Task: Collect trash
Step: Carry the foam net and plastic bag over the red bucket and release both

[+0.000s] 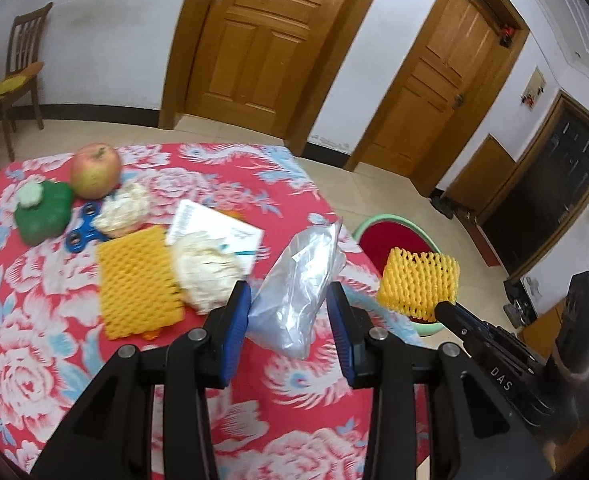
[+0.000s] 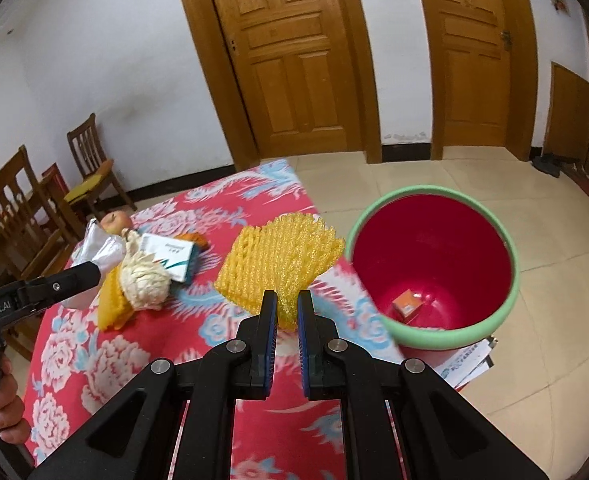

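My left gripper [image 1: 289, 300] is shut on a crumpled clear plastic bag [image 1: 300, 288] and holds it above the red floral table [image 1: 278, 400]. My right gripper [image 2: 285, 308] is shut on a yellow foam fruit net [image 2: 278, 264], held over the table's right edge beside the red bin with a green rim [image 2: 434, 336]. From the left wrist view that net [image 1: 418, 284] hangs in front of the bin [image 1: 368, 226]. A second yellow foam net [image 1: 136, 284], two white crumpled wads [image 1: 206, 276] [image 1: 122, 210] and a white carton [image 1: 214, 226] lie on the table.
An apple [image 1: 95, 170], a green block [image 1: 44, 214] and a blue fidget spinner [image 1: 84, 234] sit at the far left of the table. A small orange box [image 2: 408, 304] lies in the bin. Papers [image 2: 466, 368] lie on the floor under it. Wooden chairs [image 2: 90, 172] stand at the left.
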{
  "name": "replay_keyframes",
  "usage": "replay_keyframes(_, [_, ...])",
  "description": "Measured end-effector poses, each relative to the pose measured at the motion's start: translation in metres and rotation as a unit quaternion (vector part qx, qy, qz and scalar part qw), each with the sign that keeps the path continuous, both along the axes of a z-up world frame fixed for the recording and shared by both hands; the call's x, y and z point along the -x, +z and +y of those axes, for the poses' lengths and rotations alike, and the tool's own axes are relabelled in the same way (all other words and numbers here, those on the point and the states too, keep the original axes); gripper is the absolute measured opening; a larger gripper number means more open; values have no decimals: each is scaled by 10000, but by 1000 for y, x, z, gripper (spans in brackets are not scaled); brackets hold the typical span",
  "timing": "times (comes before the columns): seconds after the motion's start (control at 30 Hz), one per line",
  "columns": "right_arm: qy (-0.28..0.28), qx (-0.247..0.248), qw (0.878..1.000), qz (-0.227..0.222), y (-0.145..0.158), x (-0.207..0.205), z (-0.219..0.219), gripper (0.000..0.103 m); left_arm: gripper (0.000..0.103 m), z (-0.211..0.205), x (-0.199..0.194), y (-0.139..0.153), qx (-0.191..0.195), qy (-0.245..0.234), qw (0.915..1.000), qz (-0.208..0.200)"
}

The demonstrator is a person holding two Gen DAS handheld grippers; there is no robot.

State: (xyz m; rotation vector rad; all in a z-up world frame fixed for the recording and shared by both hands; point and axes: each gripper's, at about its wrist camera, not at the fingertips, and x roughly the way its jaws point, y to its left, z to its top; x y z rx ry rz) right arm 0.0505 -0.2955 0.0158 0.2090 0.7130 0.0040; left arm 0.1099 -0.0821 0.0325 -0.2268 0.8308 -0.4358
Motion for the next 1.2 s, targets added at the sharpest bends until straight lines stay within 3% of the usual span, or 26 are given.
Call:
replay_keyframes(0.3, [-313,10,9995,-75,1,2,-46,9,39,-58,-9,-6,-166,-402,9990,139])
replay_keyframes(0.67, [-881,-269,9957,33,-16,4,-106,9,39,-131,-24,-14,-651,-906,9937,99])
replay_keyframes(1.2, [-1157,-484,9910,467,-53,-19,-161,11,39,-203,-53,-56,-726,-1234,9887,433])
